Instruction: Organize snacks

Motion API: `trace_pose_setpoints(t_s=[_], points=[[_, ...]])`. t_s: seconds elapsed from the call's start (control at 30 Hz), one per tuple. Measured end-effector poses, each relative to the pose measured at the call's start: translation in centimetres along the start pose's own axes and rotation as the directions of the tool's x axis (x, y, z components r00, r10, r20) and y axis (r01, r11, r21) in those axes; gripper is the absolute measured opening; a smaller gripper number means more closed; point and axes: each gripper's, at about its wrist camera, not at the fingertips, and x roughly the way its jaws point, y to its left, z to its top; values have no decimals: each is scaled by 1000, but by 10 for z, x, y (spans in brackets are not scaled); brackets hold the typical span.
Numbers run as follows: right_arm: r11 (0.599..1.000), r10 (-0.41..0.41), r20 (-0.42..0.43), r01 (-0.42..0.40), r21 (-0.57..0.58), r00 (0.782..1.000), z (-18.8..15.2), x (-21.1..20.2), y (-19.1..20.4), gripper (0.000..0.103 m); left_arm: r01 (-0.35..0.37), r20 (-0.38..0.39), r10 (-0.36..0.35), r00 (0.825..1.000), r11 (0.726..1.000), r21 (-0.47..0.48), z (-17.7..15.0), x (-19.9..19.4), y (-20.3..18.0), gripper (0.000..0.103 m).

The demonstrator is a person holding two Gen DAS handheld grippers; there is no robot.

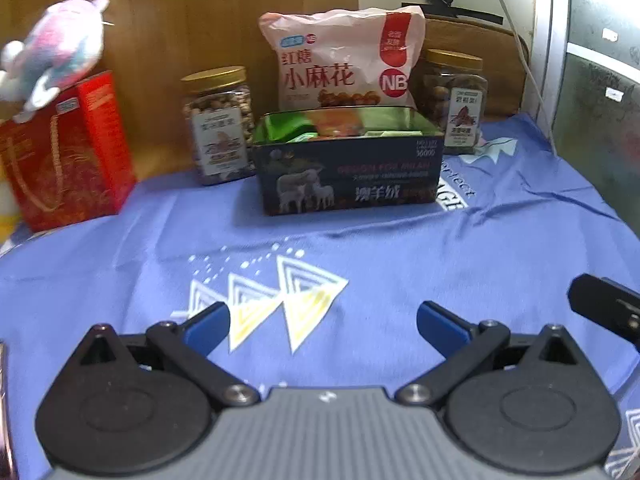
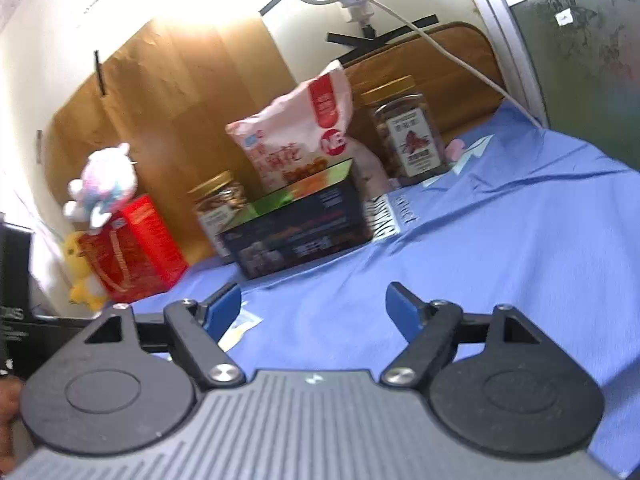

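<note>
**Both grippers empty over the blue cloth, snacks at the far edge**

While nothing lies between them, the left gripper (image 1: 323, 322) has its blue pads spread wide above the blue cloth (image 1: 400, 248), over a printed triangle motif. The right gripper (image 2: 313, 307) is likewise released, jaws apart, holding nothing. Farther out on the cloth stands the open tin (image 1: 348, 176), dark-sided, with small packets inside. Just behind it, upright, the pink snack bag (image 1: 340, 60). A gold-lidded jar (image 1: 218, 124) stands left of the tin, a second jar (image 1: 454, 100) right of it. Well left: red gift box (image 1: 68, 152), plush toy (image 1: 56, 52) on top. In the right view, a yellow plush (image 2: 82, 272) beside the box.
</note>
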Motion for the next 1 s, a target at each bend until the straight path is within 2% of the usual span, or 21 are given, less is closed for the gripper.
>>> trace_pose_setpoints(t_s=[0.13, 0.47, 0.63, 0.83, 1.0], points=[[999, 32, 0, -32, -9, 999, -6, -17, 6, 84, -57, 26, 56, 998, 998, 22, -15, -18, -12, 103], [997, 70, 55, -67, -40, 996, -9, -48, 21, 86, -87, 105, 81, 991, 995, 52, -28, -49, -26, 103], [994, 87, 59, -82, -75, 994, -9, -51, 31, 87, -113, 117, 108, 987, 993, 39, -31, -56, -22, 103], [992, 90, 52, -84, -95, 995, -12, -51, 35, 87, -96, 125, 93, 988, 995, 19, -32, -56, -15, 103], [993, 92, 40, -88, -78, 995, -13, -45, 32, 88, -157, 125, 151, 981, 986, 46, -36, -51, -18, 103]])
